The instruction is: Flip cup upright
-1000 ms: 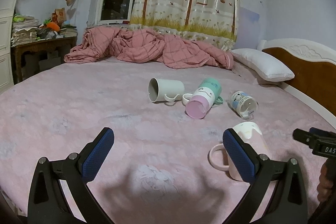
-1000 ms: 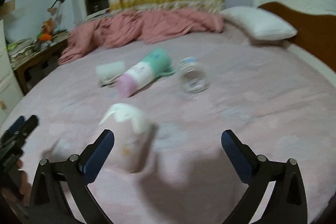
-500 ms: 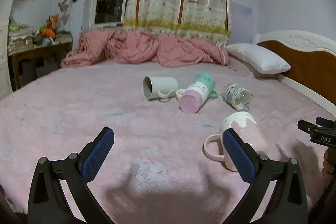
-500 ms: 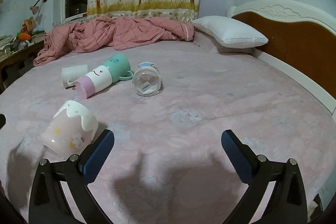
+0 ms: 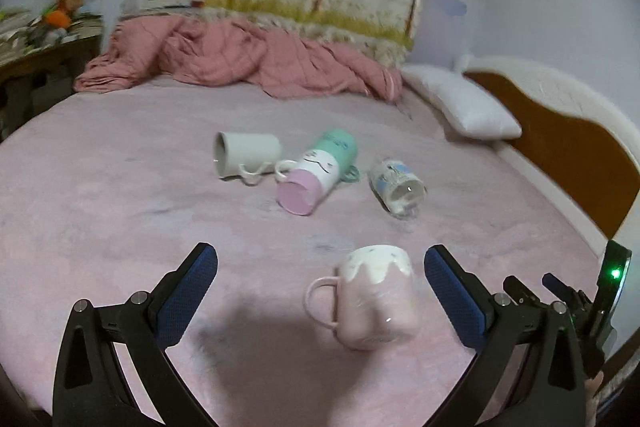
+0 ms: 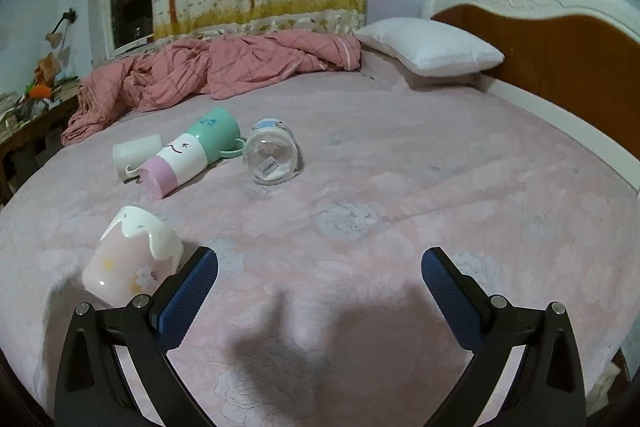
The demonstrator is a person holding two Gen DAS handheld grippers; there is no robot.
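A pink mug with a white drip-pattern base (image 5: 374, 297) stands upside down on the pink bedsheet, handle to the left. It sits between my left gripper's (image 5: 320, 287) open fingers, nearer the right finger (image 5: 450, 293), untouched. In the right wrist view the same mug (image 6: 134, 259) is at lower left, just outside my open, empty right gripper (image 6: 320, 283). Further back lie a white mug (image 5: 246, 155), a green-white-pink cup (image 5: 316, 173) and a glass cup (image 5: 396, 187), all on their sides.
A crumpled pink quilt (image 5: 240, 63) lies at the far side of the bed. A white pillow (image 6: 432, 47) rests against the wooden headboard (image 6: 560, 27) on the right. A cluttered desk (image 5: 36, 39) stands far left. My right gripper (image 5: 560, 297) shows at the left view's right edge.
My left gripper has moved right and forward, so the pink mug now sits between its fingers. The right gripper view has shifted slightly; the mug stays at its left.
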